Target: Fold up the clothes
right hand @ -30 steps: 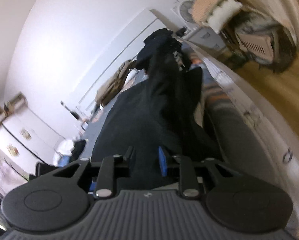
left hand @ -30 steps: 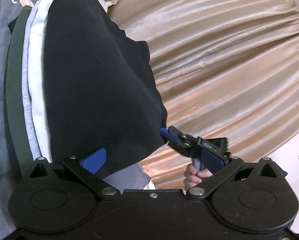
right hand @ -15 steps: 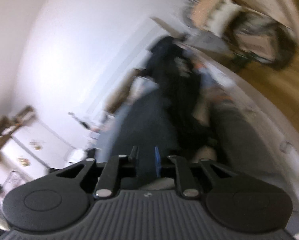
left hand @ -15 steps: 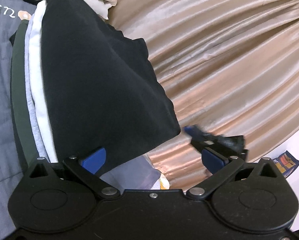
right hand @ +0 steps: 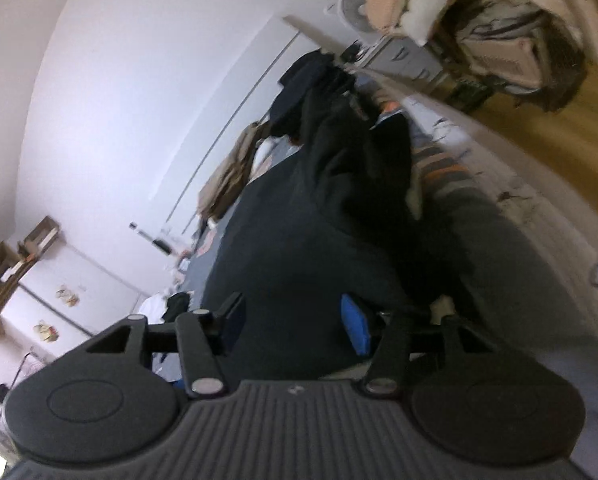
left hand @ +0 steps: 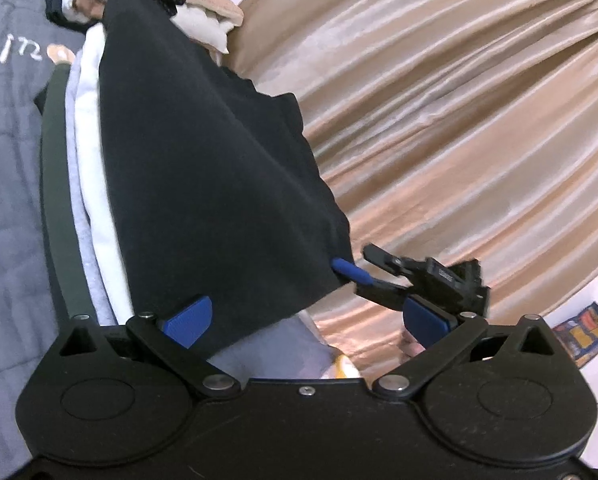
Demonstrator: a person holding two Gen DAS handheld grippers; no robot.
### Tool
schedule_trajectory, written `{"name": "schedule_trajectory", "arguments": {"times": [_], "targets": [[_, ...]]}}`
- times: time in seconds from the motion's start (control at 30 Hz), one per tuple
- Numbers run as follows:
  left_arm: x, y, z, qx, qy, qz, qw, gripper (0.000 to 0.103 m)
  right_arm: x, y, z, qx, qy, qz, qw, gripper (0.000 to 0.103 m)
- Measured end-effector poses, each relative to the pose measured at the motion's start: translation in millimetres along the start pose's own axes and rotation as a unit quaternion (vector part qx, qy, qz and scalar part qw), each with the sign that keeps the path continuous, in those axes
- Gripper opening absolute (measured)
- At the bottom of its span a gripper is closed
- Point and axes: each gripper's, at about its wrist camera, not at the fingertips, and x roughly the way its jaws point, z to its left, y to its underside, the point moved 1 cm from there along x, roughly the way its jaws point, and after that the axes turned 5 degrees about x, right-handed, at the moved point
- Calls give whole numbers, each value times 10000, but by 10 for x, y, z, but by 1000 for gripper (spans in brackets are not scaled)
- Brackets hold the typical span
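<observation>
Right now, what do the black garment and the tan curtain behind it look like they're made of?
The black folded garment looks like a matte, soft knit, perhaps fleece or cotton jersey: no shine, slightly fuzzy edge. The tan pleated curtain looks like satin-type fabric, likely synthetic: glossy highlights run along its folds.

We count four folded garments (left hand: pixel 95 184) stacked at nine o'clock, black on top, two grippers, one curtain (left hand: pixel 459 120) at two o'clock.

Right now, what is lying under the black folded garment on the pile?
Under the black folded garment, edges of three layers show: a white cloth, a pale grey cloth, then a dark green one. Their middles are covered, so anything between them stays hidden.
</observation>
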Motion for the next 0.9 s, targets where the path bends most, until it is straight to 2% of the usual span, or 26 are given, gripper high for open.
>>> {"name": "schedule_trajectory", "arguments": {"times": [0.07, 0.17, 0.23, 0.27, 0.3, 0.33, 0.43, 0.57, 0.67, 0.83, 0.9], "targets": [[4, -23, -78, 192, -242, -14, 9995, 103, -80, 37, 130, -198, 217, -116, 9995, 56], [8, -59, -228, 555, -669, -16, 9962, 103, -160, 101, 384, -526, 496, -365, 9967, 68], [-23, -75, -337, 879, -976, -72, 9913, 103, -218, 151, 555, -756, 671, -607, 9930, 82], [-45, -82, -394, 1064, -1137, -101, 9877, 103, -252, 177, 630, -878, 724, -780, 9904, 87], [-63, -87, -454, 1253, -1306, -92, 9834, 103, -286, 204, 708, -983, 785, -945, 9875, 98], [-81, -92, -515, 1441, -1475, -83, 9785, 103, -304, 225, 791, -1066, 860, -1008, 9854, 103], [-141, -112, -669, 1807, -1898, 4, 9651, 103, -308, 266, 1038, -1303, 1121, -886, 9811, 103], [-263, -163, -860, 2117, -2210, -40, 9520, 103, -249, 405, 1368, -1726, 1721, -618, 9679, 103], [-294, -184, -996, 2305, -2523, -7, 9398, 103, -234, 538, 1569, -2013, 1887, -617, 9592, 103], [-315, -177, -1199, 2898, -2798, 167, 9151, 103, -207, 677, 1797, -2136, 2083, -560, 9528, 103], [-318, -177, -1231, 3087, -2782, 255, 9092, 103, -161, 672, 1841, -2023, 2264, -440, 9518, 103]]}}
